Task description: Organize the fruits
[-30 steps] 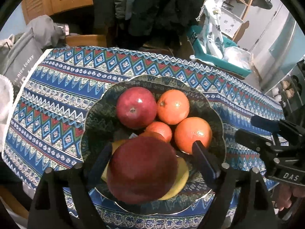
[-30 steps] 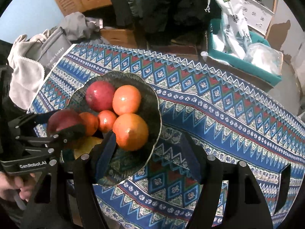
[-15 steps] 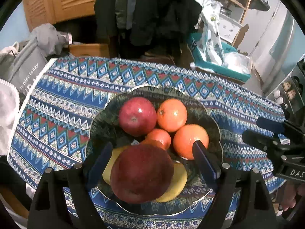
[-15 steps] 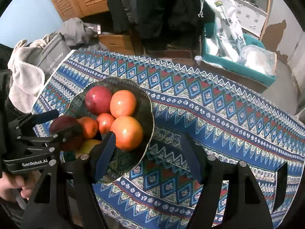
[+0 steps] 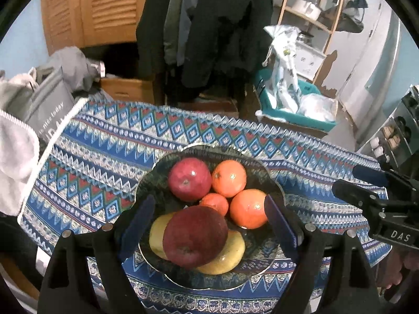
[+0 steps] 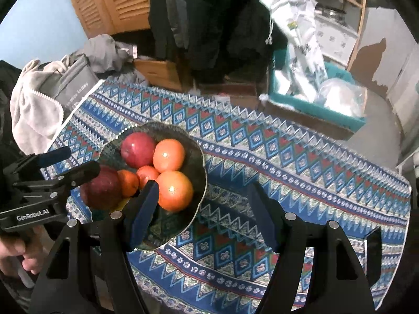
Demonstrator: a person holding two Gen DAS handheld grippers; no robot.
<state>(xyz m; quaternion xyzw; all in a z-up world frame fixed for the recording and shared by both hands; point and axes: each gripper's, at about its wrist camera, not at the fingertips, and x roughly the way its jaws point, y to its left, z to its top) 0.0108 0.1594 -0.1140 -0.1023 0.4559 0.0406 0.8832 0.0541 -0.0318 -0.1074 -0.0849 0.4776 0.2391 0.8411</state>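
A dark glass bowl (image 5: 148,180) on the blue patterned cloth holds several fruits. At the back lie a red apple (image 5: 189,179) and an orange (image 5: 229,178). A bigger orange (image 5: 248,208) and a small one (image 5: 215,203) sit in the middle. A dark red apple (image 5: 195,236) rests on yellow fruit (image 5: 230,255) in front. My left gripper (image 5: 209,209) hangs open above the bowl, with gaps between its pads and the dark apple. My right gripper (image 6: 204,191) is open over the bowl's right rim (image 6: 201,180) and the cloth, holding nothing.
A grey bag (image 5: 49,115) and a white towel (image 5: 15,162) lie off the table's left end. A teal bin (image 6: 314,104) of plastic bags and a wooden box (image 6: 159,73) stand beyond the far edge. The cloth (image 6: 301,172) right of the bowl is bare.
Both grippers have risen, so the bowl and fruit look smaller and farther away. The fruit has stayed put in the bowl. Neither gripper's jaws have changed.
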